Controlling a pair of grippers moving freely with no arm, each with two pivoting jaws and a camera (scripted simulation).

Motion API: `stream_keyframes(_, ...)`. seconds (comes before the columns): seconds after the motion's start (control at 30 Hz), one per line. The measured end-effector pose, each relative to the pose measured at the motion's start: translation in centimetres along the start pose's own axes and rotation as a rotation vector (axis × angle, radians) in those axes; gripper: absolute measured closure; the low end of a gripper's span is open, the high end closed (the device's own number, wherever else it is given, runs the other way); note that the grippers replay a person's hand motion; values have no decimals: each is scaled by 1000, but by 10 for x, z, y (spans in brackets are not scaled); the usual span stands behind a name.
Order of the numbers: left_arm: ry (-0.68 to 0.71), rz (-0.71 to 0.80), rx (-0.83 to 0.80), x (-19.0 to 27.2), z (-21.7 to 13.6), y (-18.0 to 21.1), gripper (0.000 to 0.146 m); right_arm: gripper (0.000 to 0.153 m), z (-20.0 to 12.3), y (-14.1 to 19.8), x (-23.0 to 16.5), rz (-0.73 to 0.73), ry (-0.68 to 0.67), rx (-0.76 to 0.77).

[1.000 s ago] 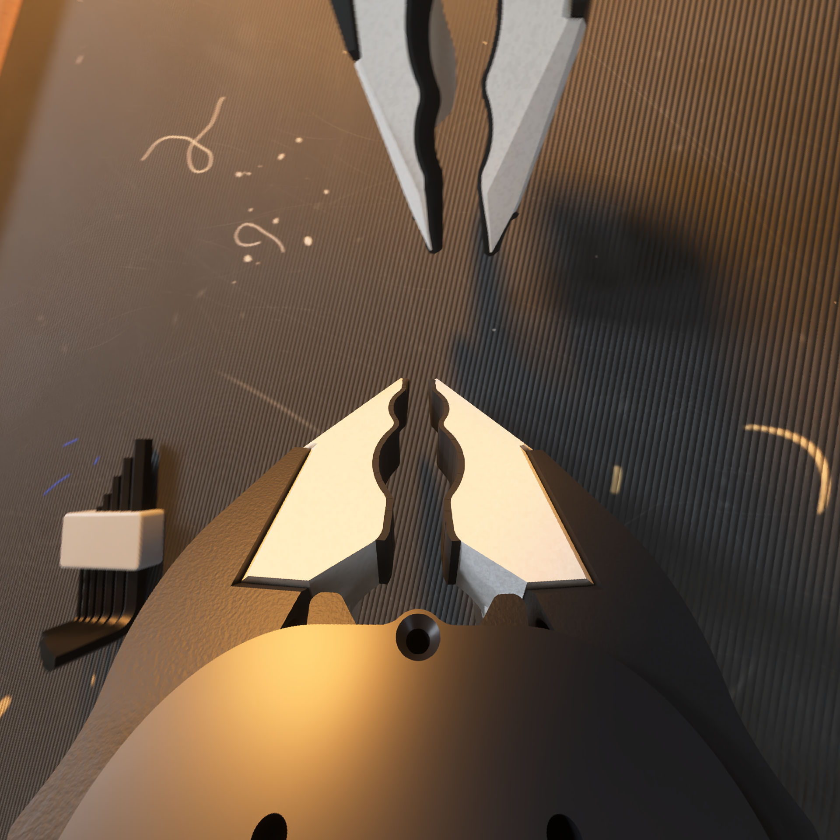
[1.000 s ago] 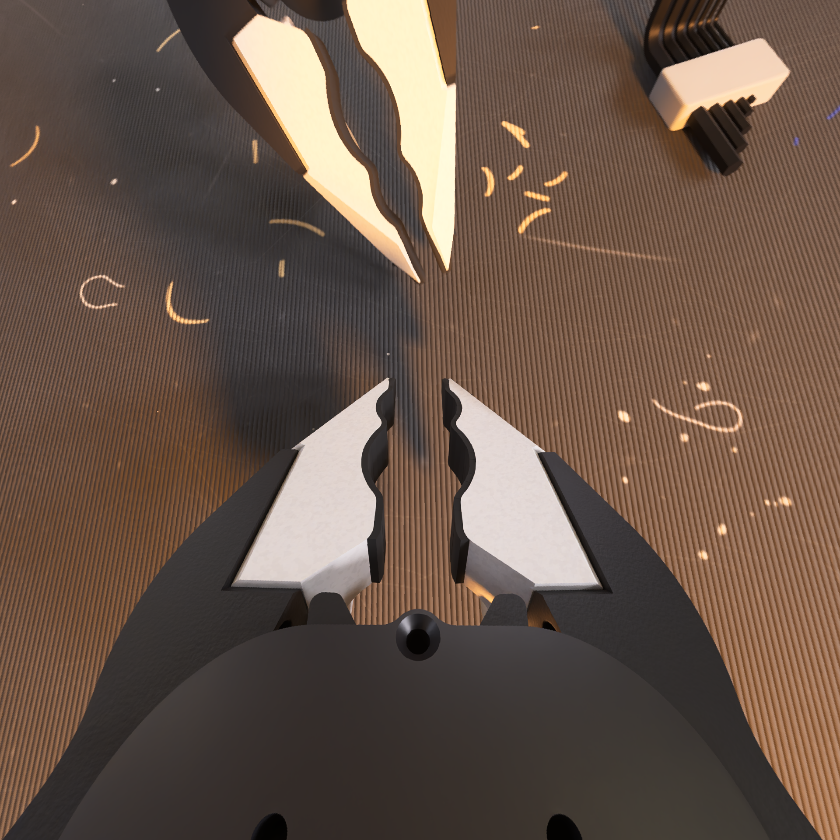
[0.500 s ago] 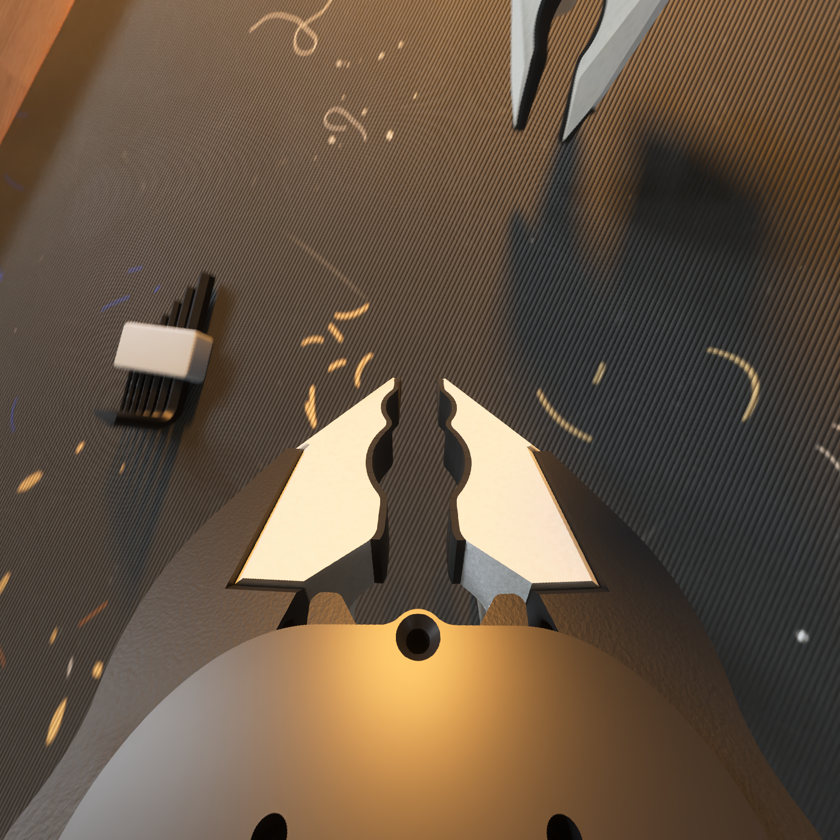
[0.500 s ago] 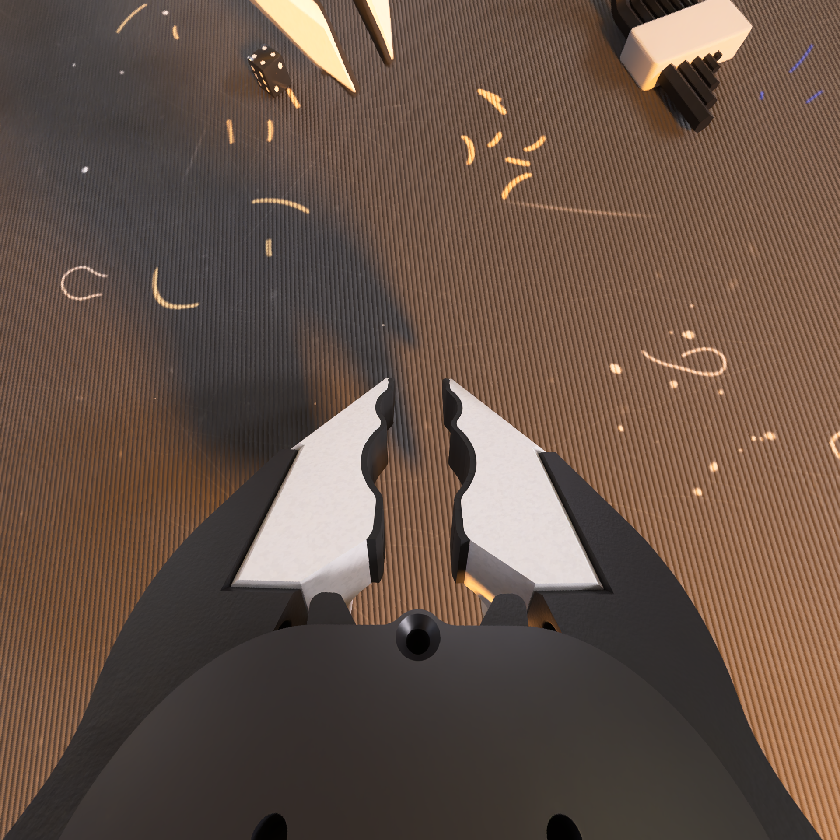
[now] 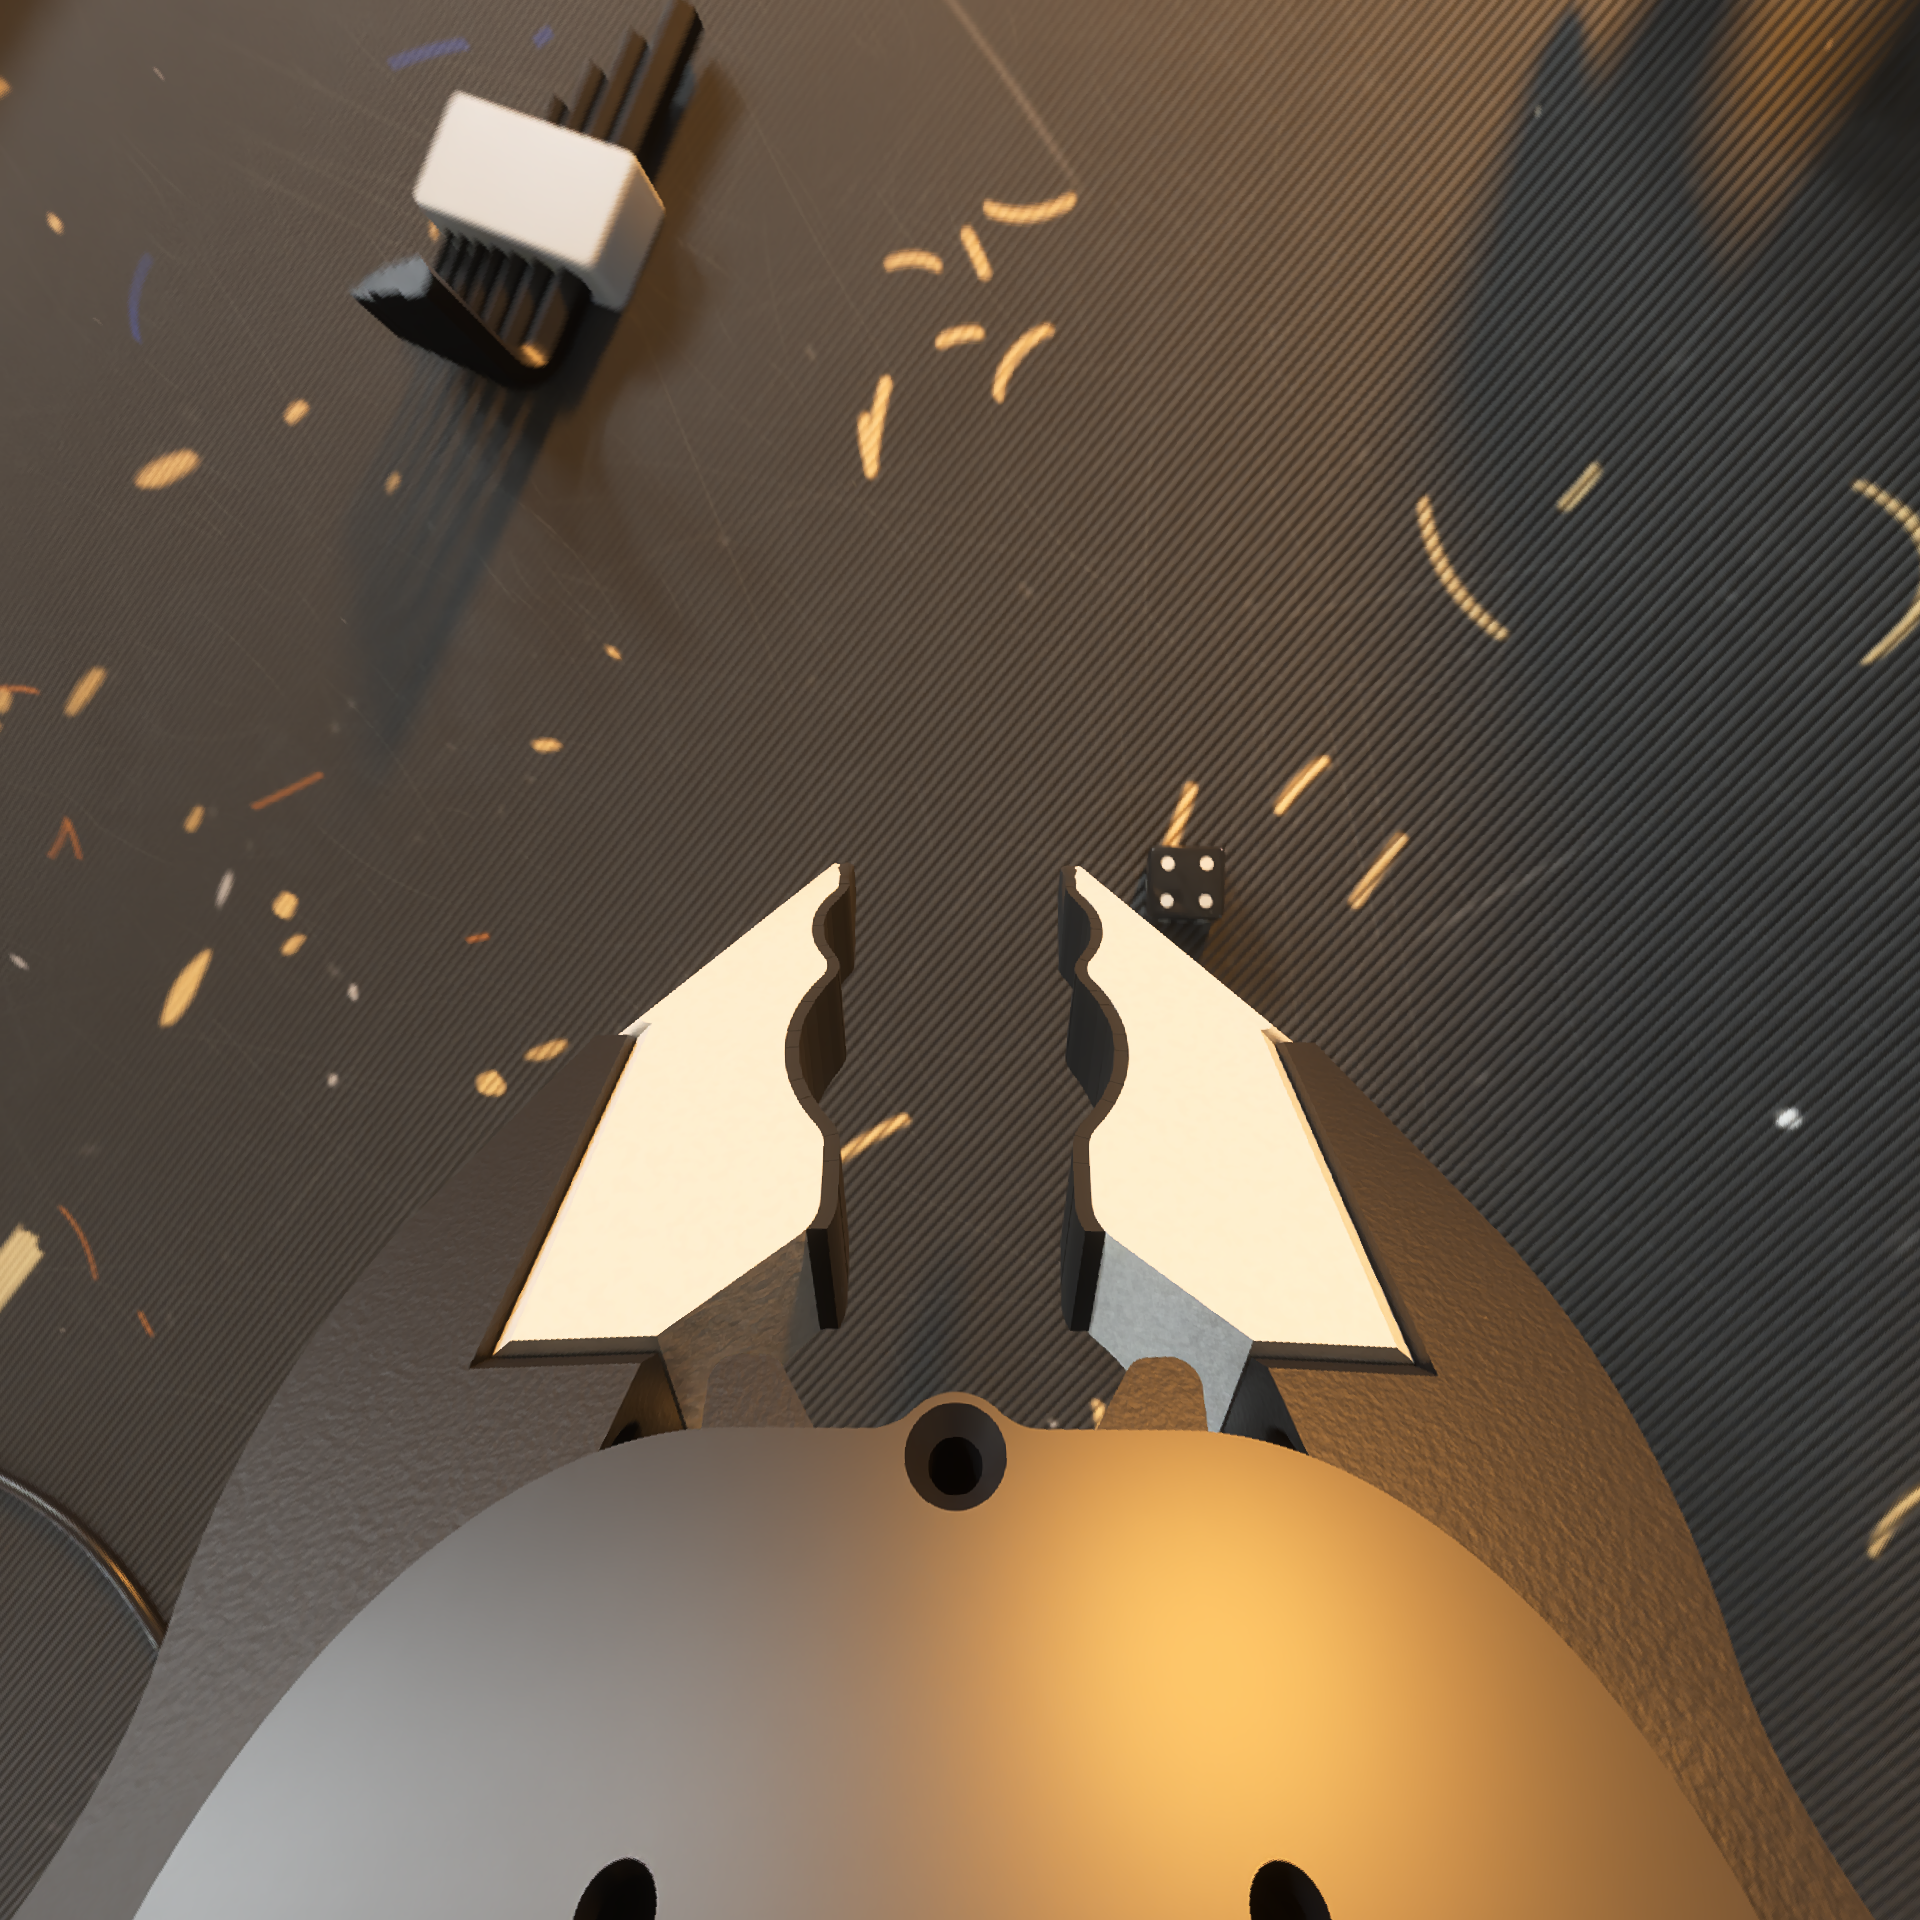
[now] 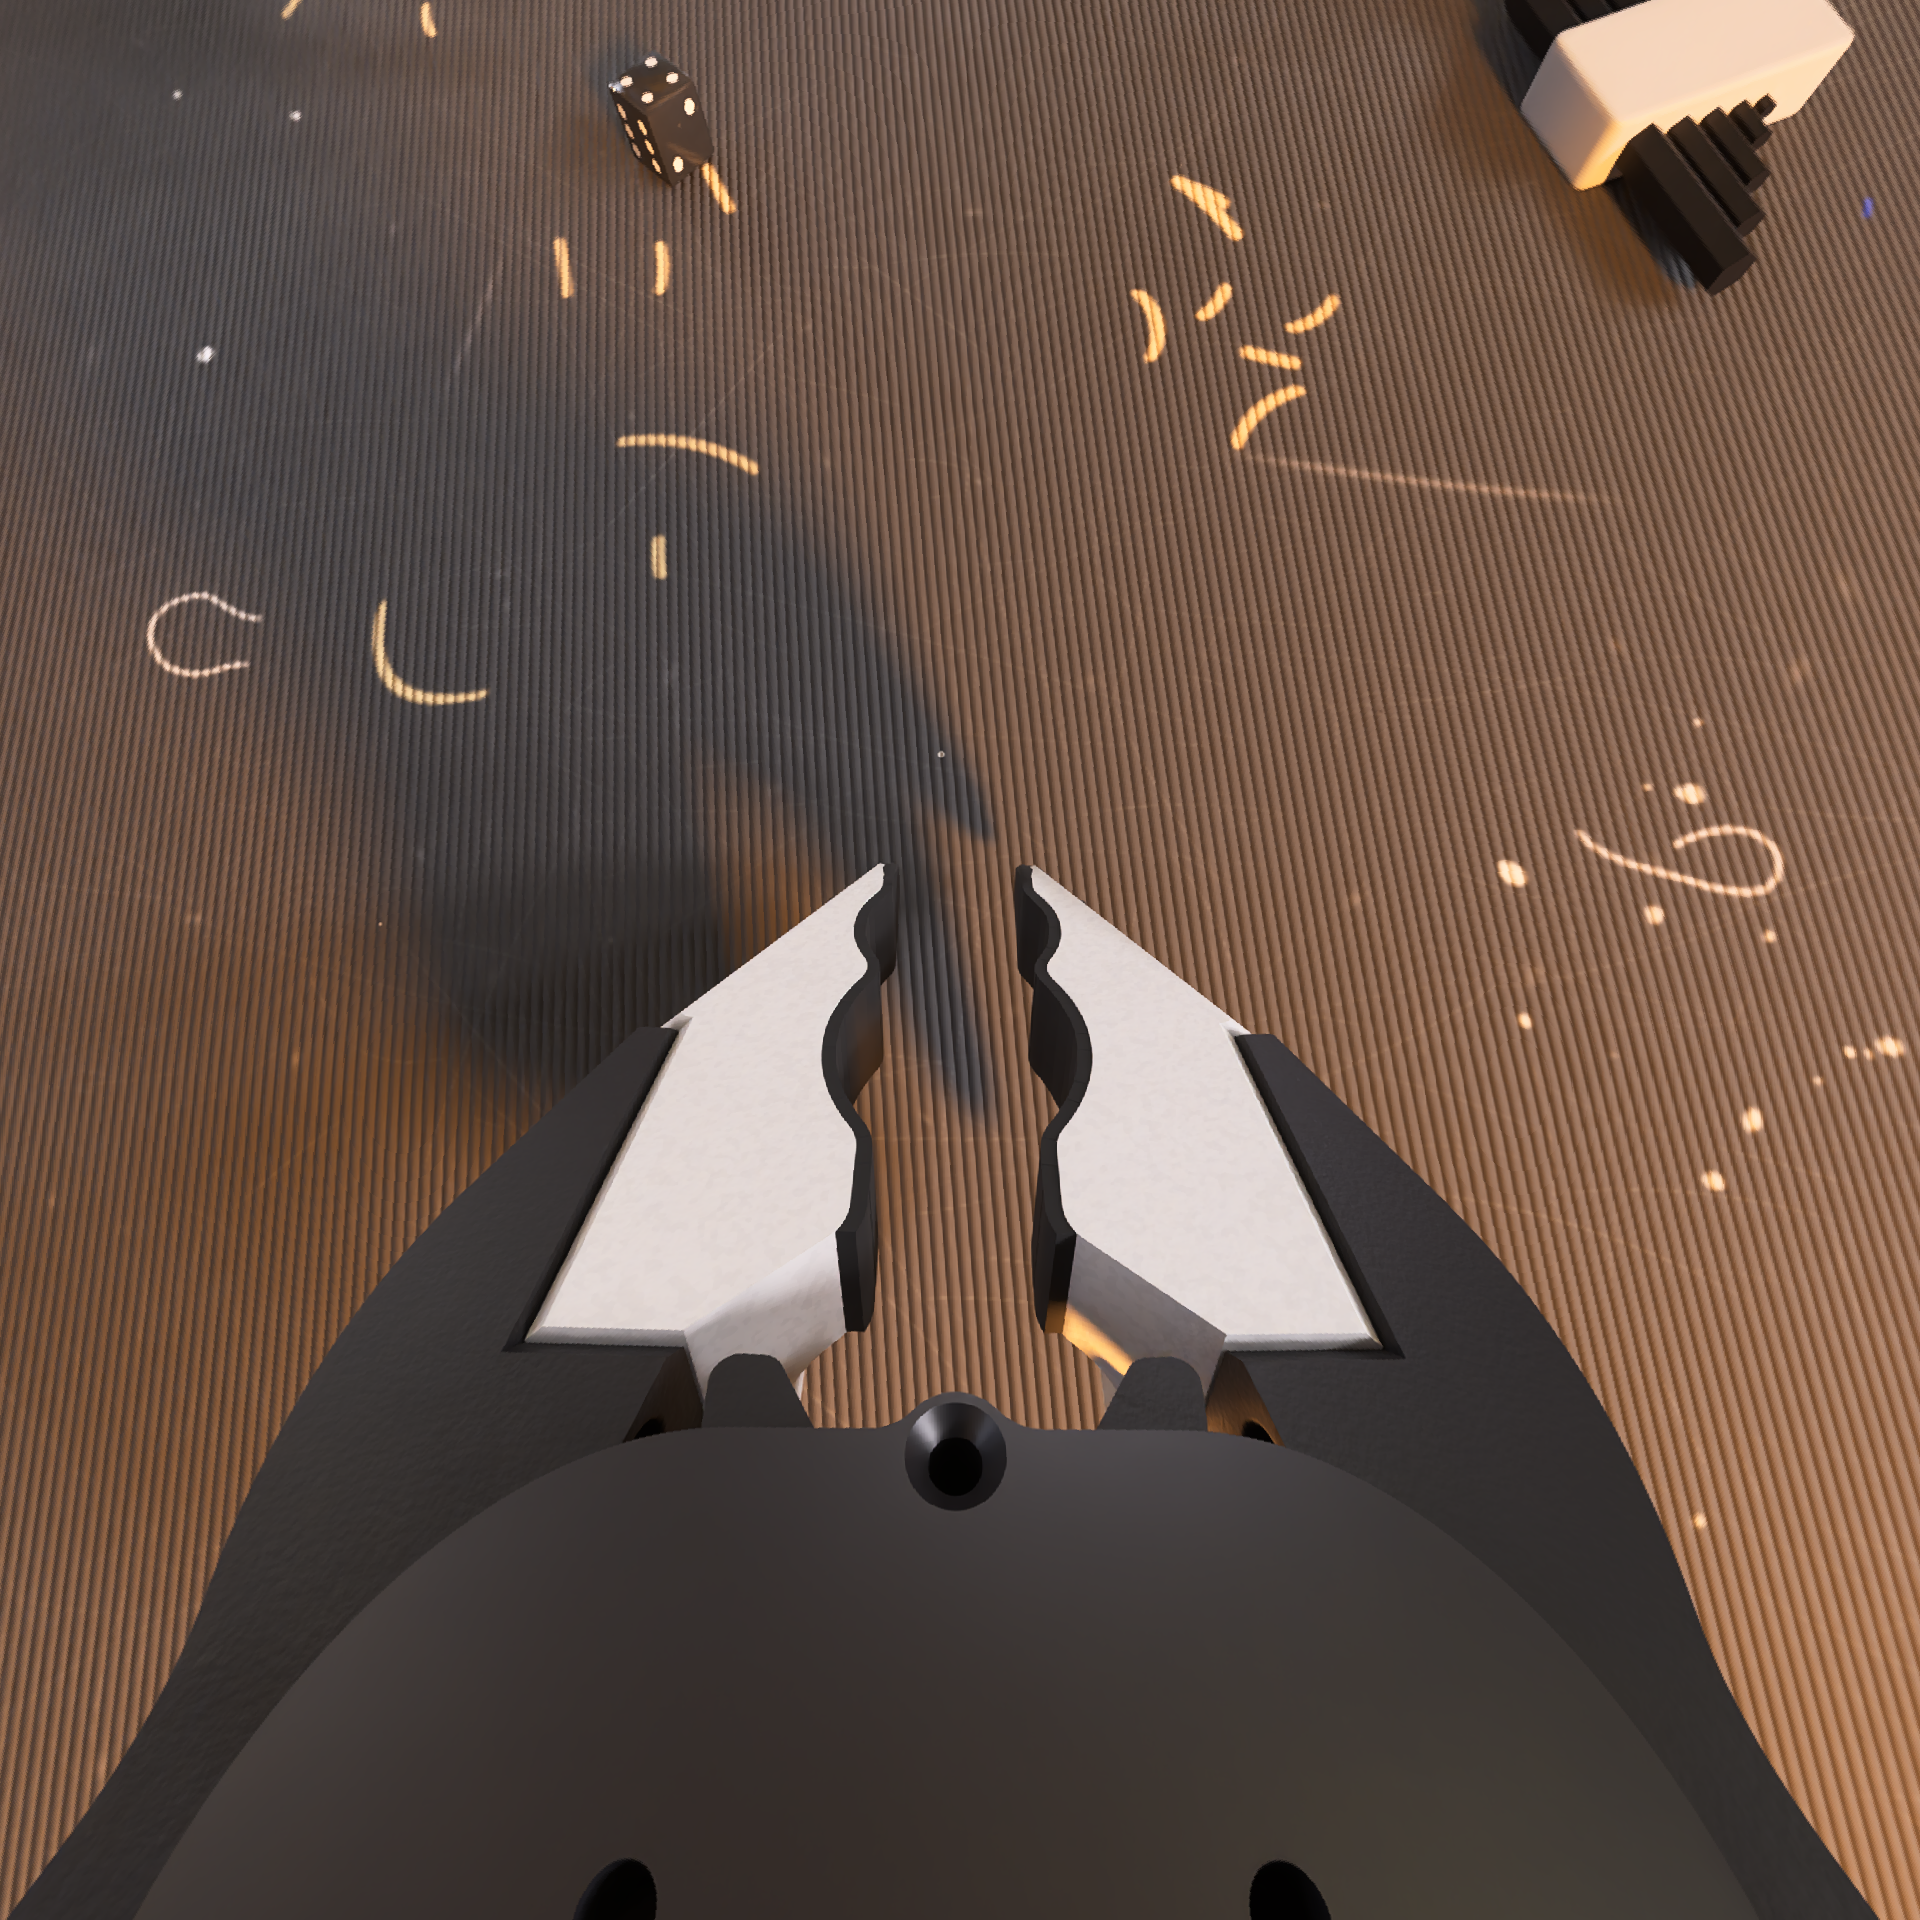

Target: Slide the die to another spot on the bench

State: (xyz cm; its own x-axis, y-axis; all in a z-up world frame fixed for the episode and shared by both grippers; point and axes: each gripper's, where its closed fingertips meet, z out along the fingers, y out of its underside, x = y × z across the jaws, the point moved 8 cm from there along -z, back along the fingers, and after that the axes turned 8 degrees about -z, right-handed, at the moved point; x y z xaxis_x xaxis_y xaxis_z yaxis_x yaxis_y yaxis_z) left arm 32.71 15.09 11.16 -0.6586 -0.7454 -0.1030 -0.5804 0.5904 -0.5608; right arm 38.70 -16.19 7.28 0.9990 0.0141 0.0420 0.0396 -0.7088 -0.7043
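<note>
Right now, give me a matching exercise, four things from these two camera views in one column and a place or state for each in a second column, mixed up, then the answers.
Things:
1. die
2. hex key set
3. left gripper
4. right gripper

Places or states:
A. open, holding nothing, far from the die, which sits at the top left of its view
B. black keys in a white holder, lying on the bench
C. black with white dots, just beyond the tip of one finger
D. open, holding nothing, the die beside its right finger

Pairs: 1-C, 2-B, 3-D, 4-A
</note>
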Motion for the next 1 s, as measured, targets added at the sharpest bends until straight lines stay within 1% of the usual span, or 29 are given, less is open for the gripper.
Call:
stream_keyframes(0.13, 14, -10, -35, 6, 4, 7, 106, 130, 4, 3, 0, 19, -6, 0)
stream_keyframes(0.37, 47, -27, -50, 13, 7, 9, 105, 129, 3, 6, 0, 45, 4, 11)
stream_keyframes(0.73, 160, -49, -97, 32, 15, 13, 104, 129, 3, 8, 3, 82, -30, 28)
stream_keyframes(0.9, 168, -66, -102, 37, 21, 15, 104, 129, 3, 8, 3, 85, -35, 29)
stream_keyframes(0.97, 158, -76, -91, 37, 23, 14, 106, 129, 3, 8, 4, 87, -37, 30)
stream_keyframes(1.0, 155, -78, -91, 37, 23, 14, 112, 129, 3, 8, 4, 88, -38, 30)
